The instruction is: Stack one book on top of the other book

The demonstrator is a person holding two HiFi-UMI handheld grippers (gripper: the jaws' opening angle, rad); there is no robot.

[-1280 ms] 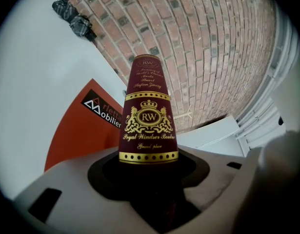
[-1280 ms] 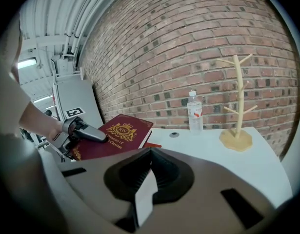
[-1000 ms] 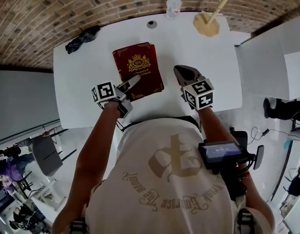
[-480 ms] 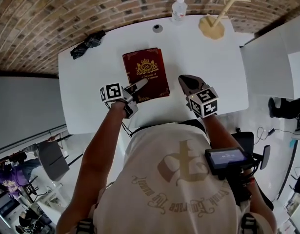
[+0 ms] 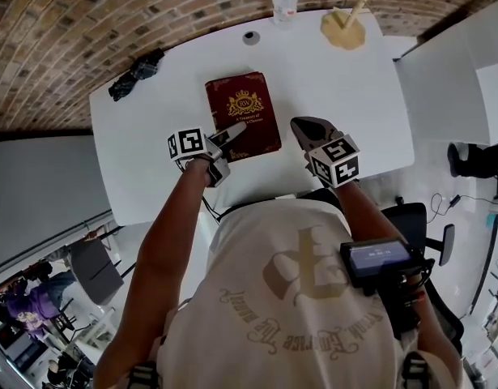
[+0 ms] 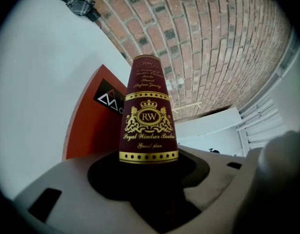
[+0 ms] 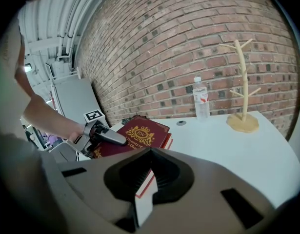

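A maroon book (image 5: 243,113) with gold crest lies on the white table (image 5: 346,87), on top of an orange-red book (image 6: 89,126) whose edge shows beneath it (image 7: 170,142). My left gripper (image 5: 226,135) is shut on the maroon book's near spine end (image 6: 149,126), which stands between the jaws. In the right gripper view the left gripper (image 7: 110,137) rests over the book's near left corner. My right gripper (image 5: 305,126) hovers just right of the books, jaws together, holding nothing; only a thin slit shows between them (image 7: 146,182).
A water bottle (image 5: 285,2) and a wooden branch stand (image 5: 343,29) are at the table's far edge, with a small round disc (image 5: 250,37) between them and the books. A black bundle (image 5: 135,70) lies at the far left. A brick wall runs behind.
My left gripper has sunk a little with the maroon book in it. The right gripper has stayed beside the books.
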